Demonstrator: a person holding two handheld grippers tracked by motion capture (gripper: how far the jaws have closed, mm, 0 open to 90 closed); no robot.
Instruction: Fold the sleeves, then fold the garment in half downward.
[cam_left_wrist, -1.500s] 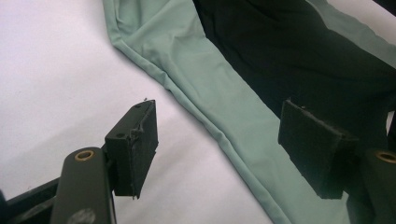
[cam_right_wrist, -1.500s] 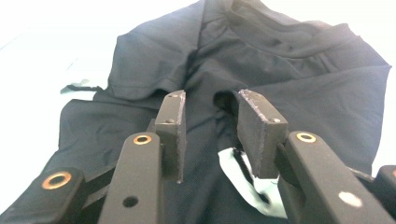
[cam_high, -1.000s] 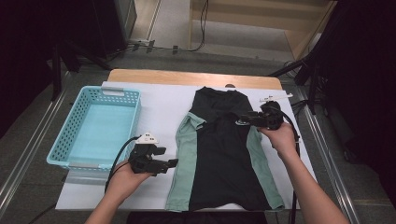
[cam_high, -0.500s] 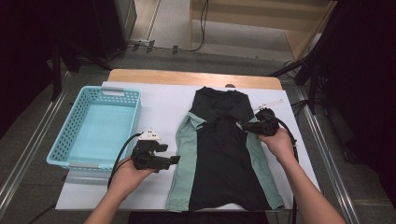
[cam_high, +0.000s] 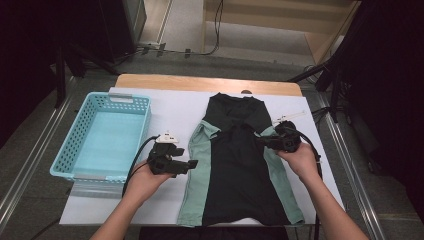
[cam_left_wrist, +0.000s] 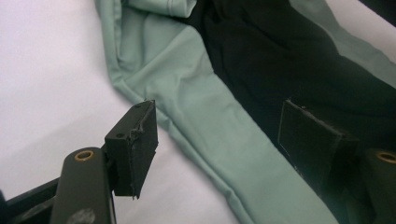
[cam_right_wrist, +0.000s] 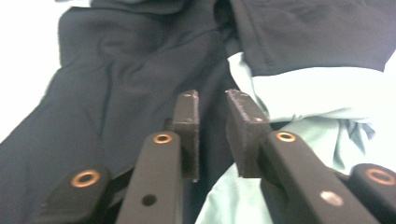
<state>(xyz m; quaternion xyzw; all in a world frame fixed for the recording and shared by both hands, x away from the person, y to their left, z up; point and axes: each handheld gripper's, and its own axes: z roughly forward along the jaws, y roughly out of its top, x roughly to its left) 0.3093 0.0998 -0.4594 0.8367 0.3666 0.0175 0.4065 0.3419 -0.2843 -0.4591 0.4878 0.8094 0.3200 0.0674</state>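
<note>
High view: your black short-sleeved shirt with mint-green side panels lies flat on the white table cover, collar away from you, both sleeves folded in over the chest. A light blue perforated plastic basket stands well apart to its left. Your left gripper sits just beside the shirt's left green panel, pointing toward it. Your right gripper is over the folded right sleeve, pointing inward.

Left gripper view: your jaws stand wide apart and hold nothing. The green panel runs between them, one jaw over the white cover, the other over the black cloth.

Right gripper view: your jaws are nearly closed, a narrow gap between the pads, no cloth in it. Black fabric lies beneath, the green sleeve to one side.
</note>
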